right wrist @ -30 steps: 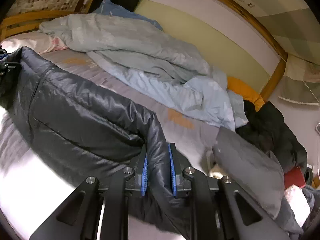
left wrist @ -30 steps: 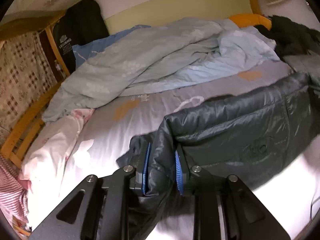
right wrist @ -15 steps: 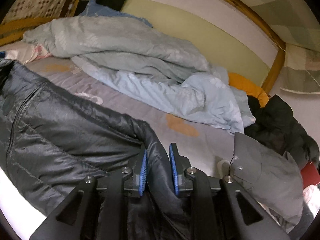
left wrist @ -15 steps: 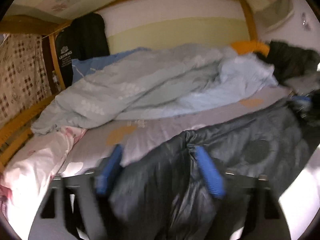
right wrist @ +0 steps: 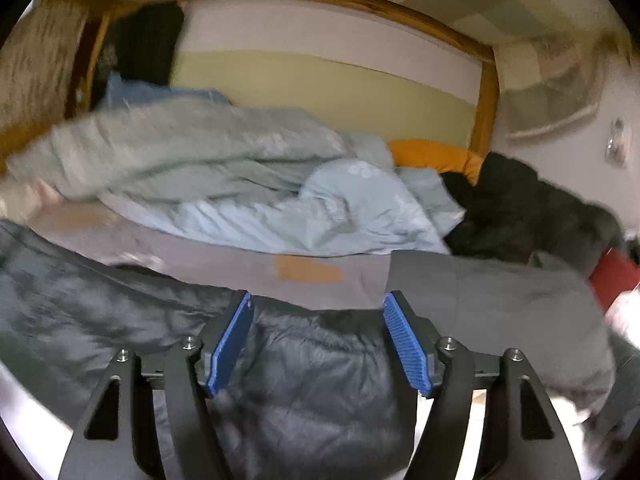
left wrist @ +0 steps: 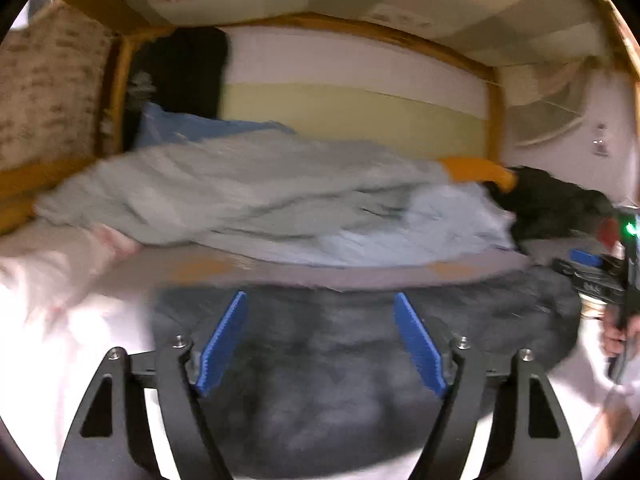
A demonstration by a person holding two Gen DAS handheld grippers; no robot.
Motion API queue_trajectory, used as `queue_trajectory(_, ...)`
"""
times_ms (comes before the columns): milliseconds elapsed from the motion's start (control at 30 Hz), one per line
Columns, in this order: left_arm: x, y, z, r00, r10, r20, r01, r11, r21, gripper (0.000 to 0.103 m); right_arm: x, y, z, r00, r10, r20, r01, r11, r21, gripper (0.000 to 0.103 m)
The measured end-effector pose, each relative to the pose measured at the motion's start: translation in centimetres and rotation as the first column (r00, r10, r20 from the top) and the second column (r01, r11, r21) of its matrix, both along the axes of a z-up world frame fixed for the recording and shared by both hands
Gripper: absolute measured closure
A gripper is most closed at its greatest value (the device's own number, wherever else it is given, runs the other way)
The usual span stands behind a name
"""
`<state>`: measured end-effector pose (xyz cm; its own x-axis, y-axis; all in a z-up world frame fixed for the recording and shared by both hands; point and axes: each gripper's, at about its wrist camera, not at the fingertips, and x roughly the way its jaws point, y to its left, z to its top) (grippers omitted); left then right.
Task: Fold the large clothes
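A dark grey puffer jacket lies spread across the pale bedsheet, blurred in both views. My left gripper hovers over its near part with the blue pads wide apart. The jaws are closing a little, and the pads touch nothing. In the right wrist view the jacket stretches from the left edge to under my right gripper. Its jaws are opening, with fabric below the gap but not pinched. At the far right of the left wrist view a hand holds the other gripper.
A rumpled light blue quilt fills the back of the bed in front of the wooden frame. An orange pillow and a black clothes heap lie at back right. A grey cushion sits right of the jacket, pink-white bedding at the left.
Both grippers were shut on folds of the jacket a second ago; both have let go and spread their jaws. The jacket has dropped flat, and both views have rolled level.
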<state>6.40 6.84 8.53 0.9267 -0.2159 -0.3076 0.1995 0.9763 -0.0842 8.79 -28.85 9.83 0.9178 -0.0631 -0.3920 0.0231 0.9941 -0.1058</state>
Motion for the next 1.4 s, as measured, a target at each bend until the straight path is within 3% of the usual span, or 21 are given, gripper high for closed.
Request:
queue_trajectory(133, -1.2, -4.6, -1.5, 0.997, -0.071, -0.030, 0.074, 0.986, 0.149, 0.029, -1.1, 2.0, 0.0, 0.992, 0.122, -0.041, -0.120, 0.992, 0.045, 0.025)
queue_trajectory(233, -1.3, -6.1, -3.1, 0.986, -0.116, -0.119, 0.133, 0.980, 0.147, 0.029, -1.5, 4.3, -1.5, 0.960, 0.233, -0.158, -0.220, 0.971, 0.094, 0.018)
queue_trajectory(333, -0.7, -7.4, -4.6, 0.972, -0.132, -0.193, 0.169, 0.967, 0.192, 0.029, -2.6, 6.0, -4.3, 0.945, 0.227, -0.234, -0.201, 0.971, 0.128, 0.018)
queue_trajectory(467, 0.1, -8.1, -6.1, 0.968, -0.107, -0.226, 0.160, 0.960, 0.229, 0.029, -4.9, 5.7, -5.7, 0.985, 0.112, -0.131, -0.088, 0.980, 0.181, 0.018)
queue_trajectory(533, 0.2, -8.1, -6.6, 0.969, -0.090, -0.230, 0.145, 0.961, 0.235, 0.029, -5.2, 6.3, -6.4, 0.994, 0.085, -0.072, -0.075, 0.988, 0.133, 0.018)
queue_trajectory(633, 0.8, -7.9, -7.5, 0.980, -0.048, -0.192, 0.098, 0.960, 0.263, 0.028, -4.4, 7.1, -8.0, 0.997, 0.054, -0.058, -0.053, 0.998, 0.021, 0.018)
queue_trajectory(733, 2.0, -7.1, -8.6, 0.984, -0.041, -0.175, 0.080, 0.971, 0.226, 0.026, -3.4, 6.9, -8.7, 0.995, 0.061, -0.074, -0.061, 0.998, 0.009, 0.018)
queue_trajectory(900, 4.0, -6.3, -8.6, 0.979, -0.038, -0.201, 0.071, 0.985, 0.158, 0.026, -1.0, 7.4, -8.1, 0.999, 0.042, -0.018, -0.044, 0.996, -0.079, 0.018)
queue_trajectory(1000, 5.3, -5.9, -8.5, 0.976, -0.035, -0.215, 0.067, 0.988, 0.142, 0.025, 2.2, 7.4, -8.3, 0.996, 0.053, -0.072, -0.058, 0.996, -0.070, 0.018)
queue_trajectory(1167, 7.0, -4.9, -8.2, 0.974, -0.024, -0.225, 0.052, 0.992, 0.117, 0.026, 4.9, 6.8, -8.0, 0.995, 0.063, -0.083, -0.067, 0.997, -0.036, 0.018)
queue_trajectory(1300, 5.9, -3.0, -5.3, 0.991, 0.027, -0.130, -0.016, 0.996, 0.083, 0.027, 3.4, 6.1, -6.0, 0.998, 0.040, -0.058, -0.040, 0.999, -0.002, 0.020)
queue_trajectory(1400, 5.4, -1.4, -3.1, 0.990, 0.039, -0.133, -0.026, 0.995, 0.098, 0.027, 1.4, 5.0, -4.8, 0.990, 0.030, -0.136, -0.032, 0.999, -0.013, 0.020)
